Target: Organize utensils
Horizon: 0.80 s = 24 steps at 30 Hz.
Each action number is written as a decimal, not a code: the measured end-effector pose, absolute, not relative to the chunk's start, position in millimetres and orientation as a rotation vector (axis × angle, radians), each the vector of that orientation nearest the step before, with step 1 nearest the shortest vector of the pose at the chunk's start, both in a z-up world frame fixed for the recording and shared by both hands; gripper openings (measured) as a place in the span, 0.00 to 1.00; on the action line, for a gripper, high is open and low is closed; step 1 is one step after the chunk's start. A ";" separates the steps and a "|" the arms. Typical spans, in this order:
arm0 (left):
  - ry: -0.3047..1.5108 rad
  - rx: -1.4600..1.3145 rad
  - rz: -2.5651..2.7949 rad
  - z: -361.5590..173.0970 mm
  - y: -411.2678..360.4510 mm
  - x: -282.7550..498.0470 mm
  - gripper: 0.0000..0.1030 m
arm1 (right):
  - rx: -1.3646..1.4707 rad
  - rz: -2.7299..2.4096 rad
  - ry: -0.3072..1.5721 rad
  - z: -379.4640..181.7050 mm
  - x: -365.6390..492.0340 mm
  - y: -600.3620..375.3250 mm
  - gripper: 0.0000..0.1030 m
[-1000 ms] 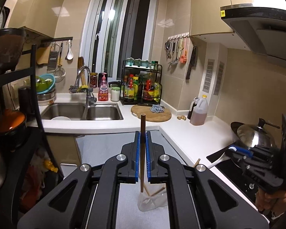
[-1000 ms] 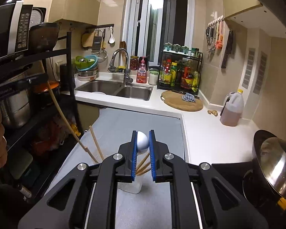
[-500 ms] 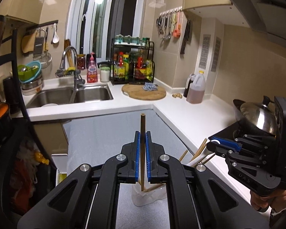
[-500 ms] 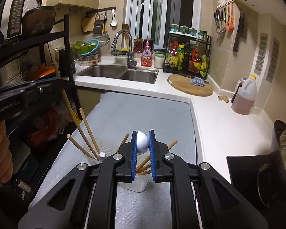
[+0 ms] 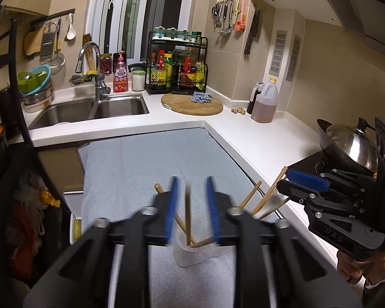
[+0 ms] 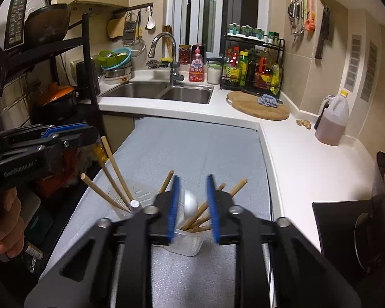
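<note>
In the left wrist view my left gripper (image 5: 192, 205) is over a clear plastic cup (image 5: 192, 255) on the grey mat (image 5: 146, 164). Its jaws are opening, and a wooden chopstick (image 5: 188, 213) stands loose between them, its lower end in the cup. In the right wrist view my right gripper (image 6: 193, 205) hangs over a second clear cup (image 6: 190, 243) that holds several chopsticks (image 6: 205, 211). Its jaws are opening too, with a blurred white spoon (image 6: 190, 202) free between the pads. Each gripper shows in the other's view: right gripper (image 5: 308, 182), left gripper (image 6: 51, 136).
A white counter (image 5: 256, 138) wraps around the mat. On it are a double sink (image 5: 95, 107), a round cutting board (image 5: 192, 104) and an oil jug (image 5: 265, 102). A lidded wok (image 5: 351, 146) sits on the stove at right. A black rack (image 6: 89, 77) stands at left.
Both grippers came down over the cups. Their jaws, shut on the chopstick and the spoon half a second ago, have parted, and both utensils sit lower and loose.
</note>
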State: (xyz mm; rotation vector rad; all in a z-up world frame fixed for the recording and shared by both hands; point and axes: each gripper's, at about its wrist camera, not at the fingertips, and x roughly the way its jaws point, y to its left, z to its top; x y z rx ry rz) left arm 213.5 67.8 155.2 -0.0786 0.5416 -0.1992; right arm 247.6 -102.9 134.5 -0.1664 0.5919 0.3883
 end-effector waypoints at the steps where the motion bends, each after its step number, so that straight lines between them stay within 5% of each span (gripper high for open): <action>1: 0.530 -0.079 -0.200 158.0 67.5 210.4 0.33 | -0.159 0.387 0.583 138.1 244.8 -105.3 0.28; 6: 0.472 -0.085 -0.190 174.9 70.1 185.5 0.36 | -0.144 0.370 0.524 157.2 221.7 -117.6 0.32; 9: 0.435 -0.088 -0.169 180.0 70.4 164.2 0.49 | -0.123 0.356 0.478 166.4 200.1 -130.1 0.40; 11: 0.408 -0.095 -0.146 178.5 70.4 146.2 0.61 | -0.093 0.347 0.444 167.4 180.5 -140.7 0.55; 16: 0.411 -0.106 -0.088 140.7 65.9 106.2 0.72 | -0.017 0.299 0.420 137.7 137.5 -165.3 0.87; 19: 0.422 -0.091 -0.025 107.8 59.7 90.9 0.83 | -0.015 0.268 0.423 115.6 124.1 -169.5 0.94; 24: 0.503 -0.135 0.024 76.2 46.3 95.1 0.86 | -0.006 0.243 0.463 92.6 125.7 -171.6 0.95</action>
